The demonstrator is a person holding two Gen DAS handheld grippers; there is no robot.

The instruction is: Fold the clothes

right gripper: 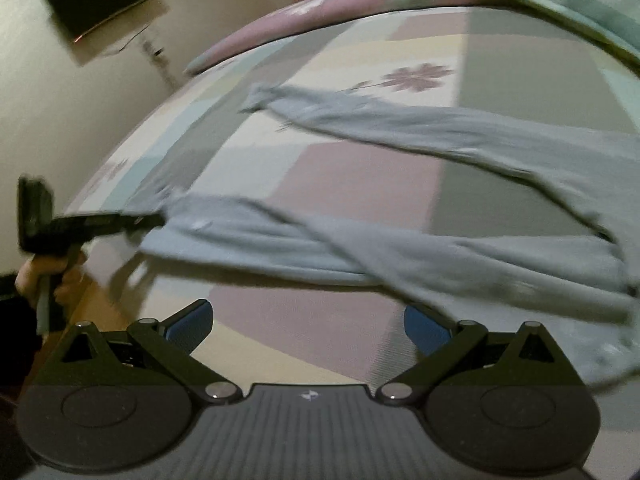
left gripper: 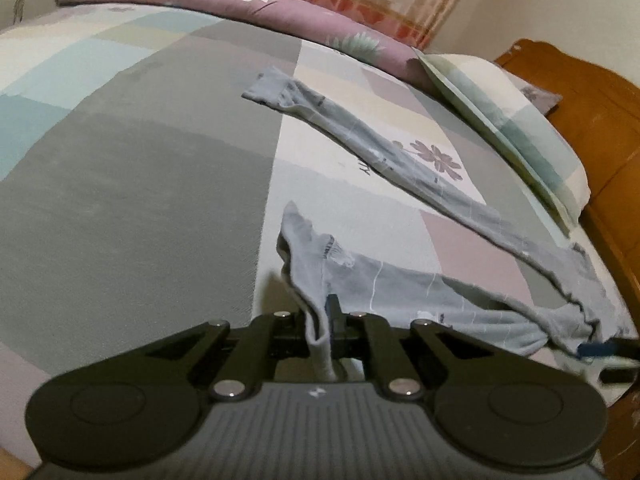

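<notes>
Between the clenched fingers of the left gripper (left gripper: pixel 320 320), a hem of the pale blue trousers (left gripper: pixel 420 292) is pinched, and a small white logo marks the gripper body, too small to read. Ahead of the right gripper (right gripper: pixel 308 328), whose blue pads (right gripper: pixel 192 324) stand wide apart holding nothing, the trousers' two legs lie spread across the patchwork bedsheet (right gripper: pixel 340 184). Farther off, open sheet stretches to the left, with a pillow (left gripper: pixel 520 120) and wooden headboard (left gripper: pixel 592 112) edging the right.

pale blue-grey trousers (left gripper: pixel 436 184), pastel patchwork bedspread (left gripper: pixel 140 184)
</notes>
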